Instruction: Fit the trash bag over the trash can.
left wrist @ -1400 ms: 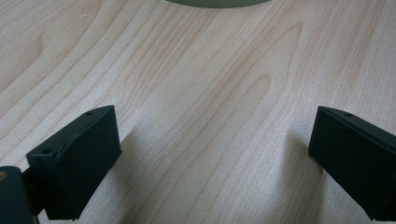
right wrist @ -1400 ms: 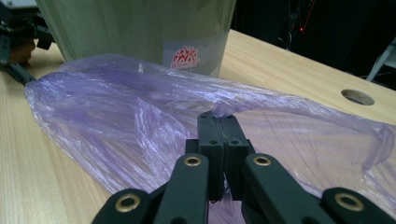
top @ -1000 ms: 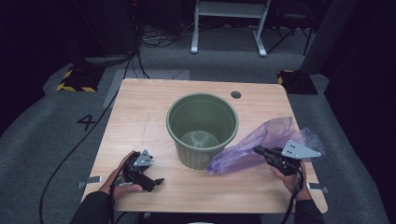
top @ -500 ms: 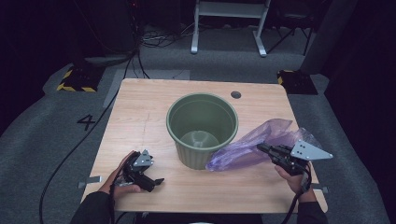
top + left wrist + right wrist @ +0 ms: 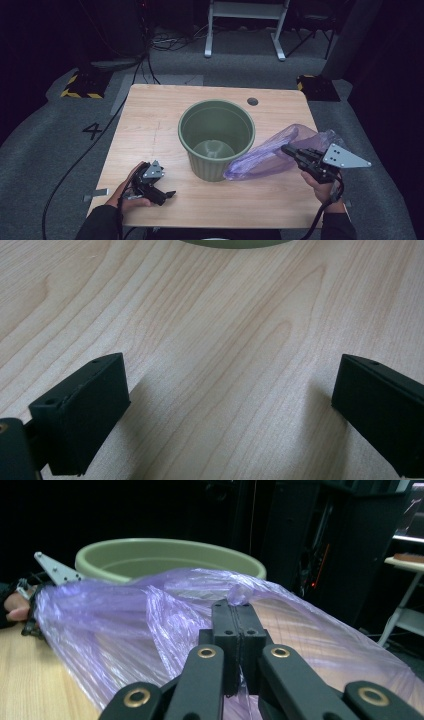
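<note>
Fingers (image 5: 239,611) pinch purple bag (image 5: 125,630); floor reads "4" (image 5: 93,131).

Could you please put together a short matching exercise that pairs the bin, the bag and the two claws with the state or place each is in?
Things:
1. green bin
2. purple bag
3. left claw
4. right claw

States:
A. jaws wide apart over bare wood
B. upright at the table's middle
C. shut on thin plastic
D. lifted at one edge, draped beside the bin

Pairs: 1-B, 2-D, 3-A, 4-C
</note>
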`<control>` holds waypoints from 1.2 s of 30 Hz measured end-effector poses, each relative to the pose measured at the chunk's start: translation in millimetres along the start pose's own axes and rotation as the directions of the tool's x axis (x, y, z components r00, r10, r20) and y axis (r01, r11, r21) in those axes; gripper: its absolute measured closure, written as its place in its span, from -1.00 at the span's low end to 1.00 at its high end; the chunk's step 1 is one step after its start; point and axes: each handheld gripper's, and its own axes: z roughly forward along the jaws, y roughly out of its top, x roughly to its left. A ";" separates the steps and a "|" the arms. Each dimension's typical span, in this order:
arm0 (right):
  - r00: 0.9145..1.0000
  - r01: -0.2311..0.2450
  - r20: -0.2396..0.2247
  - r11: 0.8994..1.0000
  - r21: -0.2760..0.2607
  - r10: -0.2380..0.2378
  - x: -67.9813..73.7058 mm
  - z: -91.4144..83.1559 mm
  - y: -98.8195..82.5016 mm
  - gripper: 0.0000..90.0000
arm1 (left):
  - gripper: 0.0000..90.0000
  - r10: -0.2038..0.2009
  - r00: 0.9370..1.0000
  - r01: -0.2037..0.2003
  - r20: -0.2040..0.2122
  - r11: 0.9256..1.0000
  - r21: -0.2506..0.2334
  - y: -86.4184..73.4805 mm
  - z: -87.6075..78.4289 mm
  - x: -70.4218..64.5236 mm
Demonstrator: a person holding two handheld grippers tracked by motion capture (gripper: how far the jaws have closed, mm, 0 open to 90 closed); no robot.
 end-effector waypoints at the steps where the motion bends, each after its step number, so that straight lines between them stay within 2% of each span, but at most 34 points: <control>1: 1.000 0.002 0.006 1.000 -0.005 -0.002 -0.9 -2.0 2.6 1.00 | -0.97 0.000 1.000 0.000 0.000 1.000 0.001 0.0 -0.1 0.0; 6: 0.999 0.008 0.043 0.999 -0.039 -0.006 -7.1 -18.5 15.2 1.00 | -0.97 0.000 1.000 0.000 -0.001 1.000 0.001 0.0 0.0 0.0; 9: 0.998 0.005 0.064 0.999 -0.050 -0.002 -10.2 -22.7 21.0 1.00 | -0.97 0.001 1.000 -0.001 -0.001 1.000 0.001 0.2 0.0 0.1; 15: 0.996 0.011 0.094 0.999 -0.048 -0.007 -14.1 -18.8 32.1 1.00 | -0.97 0.002 1.000 -0.002 -0.002 1.000 0.004 0.6 0.1 0.2; 21: 0.991 0.017 0.135 0.999 -0.029 -0.013 -21.0 -11.0 44.7 1.00 | -0.90 0.009 1.000 -0.009 0.003 1.000 0.007 1.1 -1.0 0.8; 24: 0.988 0.023 0.153 1.000 -0.011 -0.021 -23.8 -3.8 53.6 1.00 | -0.57 0.002 1.000 -0.002 -0.002 1.000 -0.001 3.2 -5.5 1.2; 25: 0.988 0.023 0.155 1.000 -0.002 -0.023 -24.3 -1.0 55.9 1.00 | -0.56 0.009 1.000 -0.009 -0.004 1.000 -0.001 3.9 -6.6 1.3; 26: 0.987 0.029 0.156 1.000 0.008 -0.030 -24.5 2.3 57.9 1.00 | -0.65 0.010 1.000 -0.010 -0.009 1.000 -0.003 4.6 -8.1 1.0; 27: 0.987 0.037 0.156 0.999 0.018 -0.039 -24.7 5.7 59.8 1.00 | -0.66 0.012 1.000 -0.012 -0.011 1.000 -0.016 5.2 -10.5 0.9; 28: 0.987 0.037 0.156 0.999 0.018 -0.039 -24.7 5.7 59.8 1.00 | -0.59 0.012 1.000 -0.012 -0.011 1.000 -0.016 5.2 -10.5 0.9; 29: 0.986 0.041 0.159 0.999 0.030 -0.046 -24.7 9.4 61.5 1.00 | -0.59 0.011 1.000 -0.012 -0.014 1.000 -0.027 6.2 -13.3 1.2; 30: 0.986 0.048 0.155 0.998 0.048 -0.055 -25.2 16.9 63.7 1.00 | -0.67 0.008 1.000 -0.009 -0.024 0.998 -0.055 8.9 -19.2 1.3; 32: 0.987 0.054 0.150 0.997 0.063 -0.063 -25.2 23.9 65.5 1.00 | -0.62 0.015 0.999 -0.018 -0.039 0.996 -0.084 12.5 -26.3 0.8; 36: 0.987 0.069 0.140 0.993 0.097 -0.082 -23.6 37.9 69.2 1.00 | -0.64 0.015 0.998 -0.023 -0.058 0.991 -0.128 19.0 -37.7 0.4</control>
